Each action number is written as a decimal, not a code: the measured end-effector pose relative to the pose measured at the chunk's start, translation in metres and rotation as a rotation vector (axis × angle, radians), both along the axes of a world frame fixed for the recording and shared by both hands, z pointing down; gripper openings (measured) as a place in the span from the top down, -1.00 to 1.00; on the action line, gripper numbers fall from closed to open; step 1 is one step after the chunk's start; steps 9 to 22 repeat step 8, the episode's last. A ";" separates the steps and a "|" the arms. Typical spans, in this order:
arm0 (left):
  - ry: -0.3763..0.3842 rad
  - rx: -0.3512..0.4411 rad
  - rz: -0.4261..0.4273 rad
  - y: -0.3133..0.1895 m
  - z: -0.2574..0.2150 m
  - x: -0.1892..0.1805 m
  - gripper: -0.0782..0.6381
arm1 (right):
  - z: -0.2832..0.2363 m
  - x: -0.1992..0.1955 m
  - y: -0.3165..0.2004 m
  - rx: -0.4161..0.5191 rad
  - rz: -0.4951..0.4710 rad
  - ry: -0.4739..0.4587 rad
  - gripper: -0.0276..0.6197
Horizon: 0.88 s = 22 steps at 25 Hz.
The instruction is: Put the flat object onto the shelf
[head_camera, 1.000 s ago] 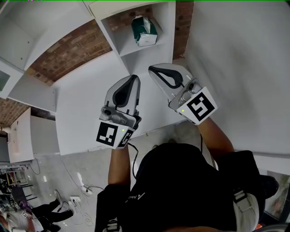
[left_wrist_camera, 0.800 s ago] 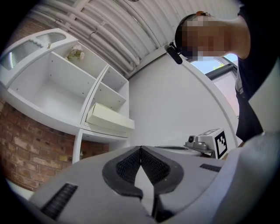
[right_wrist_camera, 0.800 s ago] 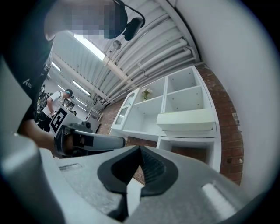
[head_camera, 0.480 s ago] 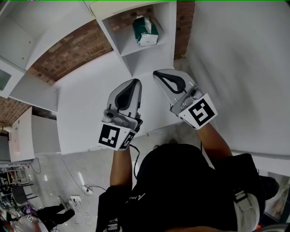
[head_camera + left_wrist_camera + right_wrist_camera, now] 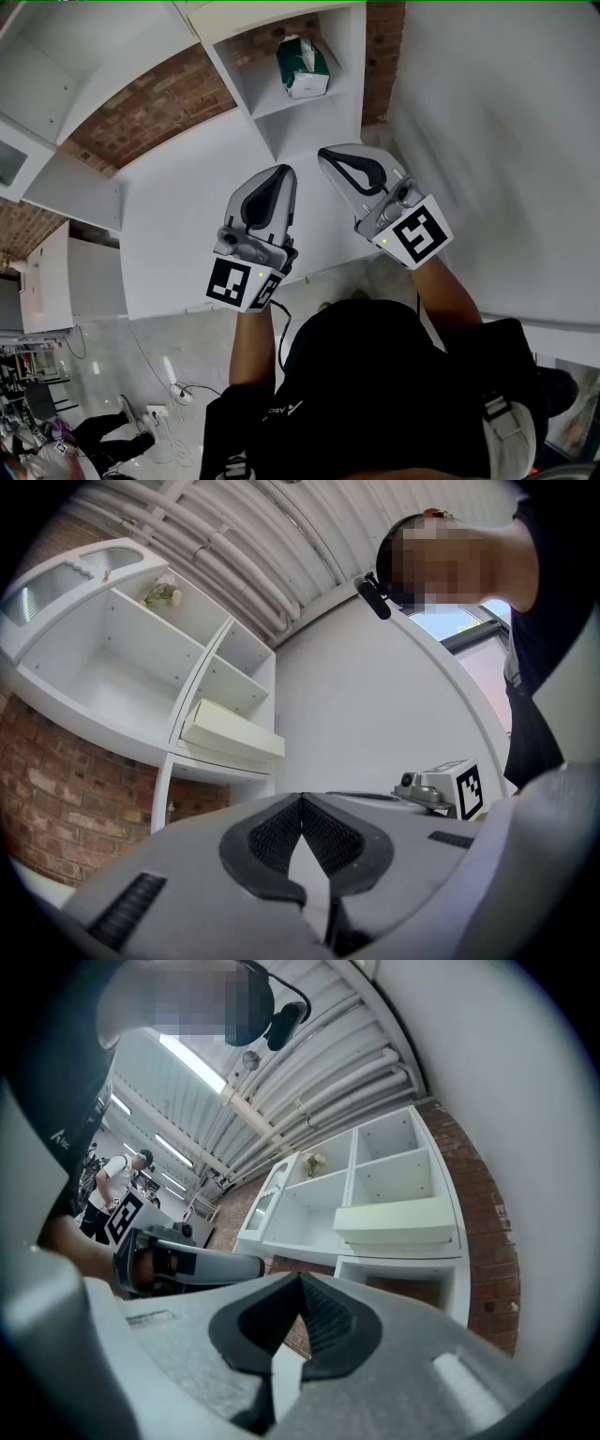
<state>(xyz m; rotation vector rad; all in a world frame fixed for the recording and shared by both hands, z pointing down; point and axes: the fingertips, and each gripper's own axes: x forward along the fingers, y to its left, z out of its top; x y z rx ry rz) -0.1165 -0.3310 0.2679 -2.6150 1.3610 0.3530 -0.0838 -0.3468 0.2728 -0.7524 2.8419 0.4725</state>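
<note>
One flat, pale cream rectangular box [image 5: 230, 731] is seen lying on a shelf of the white open shelving unit [image 5: 103, 710], so the task is judged done. The left hand-held gripper [image 5: 300, 799] and the right hand-held gripper [image 5: 300, 1279] are closed on nothing. No brand or writing can be read.

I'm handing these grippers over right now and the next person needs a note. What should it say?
Left gripper: shut, empty, above the white table.
Right gripper: shut, empty, beside the left one.
Flat cream box: lying on the shelf unit, and it seems to stick out past the front.
Done: the box looks placed.
Left: probably nothing, perhaps a nudge further in.
</note>
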 end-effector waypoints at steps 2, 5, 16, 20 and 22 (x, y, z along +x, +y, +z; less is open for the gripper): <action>0.000 -0.003 -0.002 0.000 0.000 0.000 0.79 | -0.001 0.001 0.000 0.000 0.000 -0.003 0.91; 0.003 -0.003 -0.002 0.000 0.000 0.000 0.79 | -0.002 0.002 -0.001 0.001 0.000 0.000 0.91; 0.006 -0.003 -0.003 -0.001 0.000 0.001 0.79 | -0.001 0.003 -0.001 0.003 -0.002 0.005 0.91; 0.006 -0.003 -0.003 -0.001 0.000 0.001 0.79 | -0.001 0.003 -0.001 0.003 -0.002 0.005 0.91; 0.006 -0.003 -0.003 -0.001 0.000 0.001 0.79 | -0.001 0.003 -0.001 0.003 -0.002 0.005 0.91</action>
